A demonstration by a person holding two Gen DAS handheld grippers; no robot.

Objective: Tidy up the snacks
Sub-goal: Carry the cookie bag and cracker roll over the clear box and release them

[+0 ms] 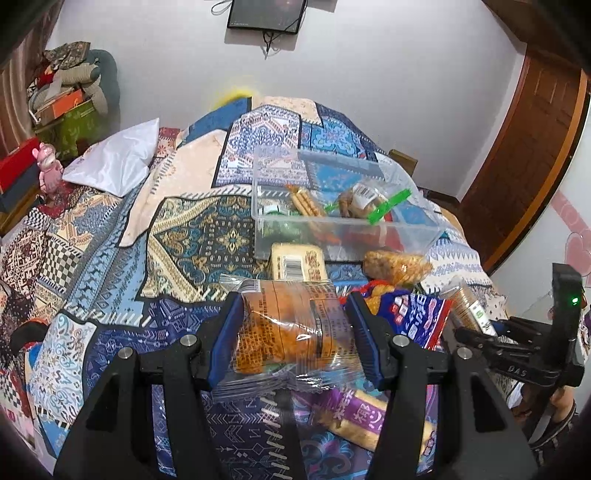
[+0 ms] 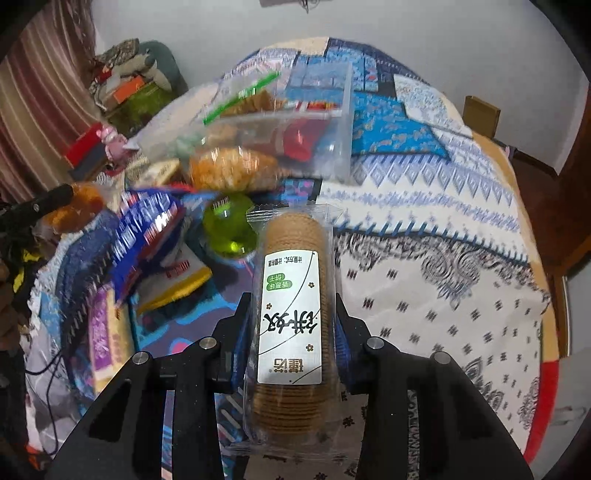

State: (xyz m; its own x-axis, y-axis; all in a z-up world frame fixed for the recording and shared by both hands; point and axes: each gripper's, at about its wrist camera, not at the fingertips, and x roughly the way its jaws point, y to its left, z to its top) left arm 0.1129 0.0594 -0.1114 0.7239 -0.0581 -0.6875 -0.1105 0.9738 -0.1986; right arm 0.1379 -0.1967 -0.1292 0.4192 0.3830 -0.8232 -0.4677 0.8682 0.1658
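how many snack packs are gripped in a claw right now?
2. Left claw clamps a clear-wrapped orange snack pack; right claw clamps a biscuit sleeve. The rest are loose.

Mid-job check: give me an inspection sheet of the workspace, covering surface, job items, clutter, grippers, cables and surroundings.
Surface: patchwork cloth over the table.
Job's things: clear bin partly filled; loose snack packs before it, including a blue bag.
Clutter: white plastic bag; pink figure.
Grippers: left gripper has its jaws shut on an orange cracker pack; right gripper has its jaws shut on a round biscuit sleeve.
Cables: one hanging under the wall screen.
Surroundings: white wall, wooden door, piled boxes.
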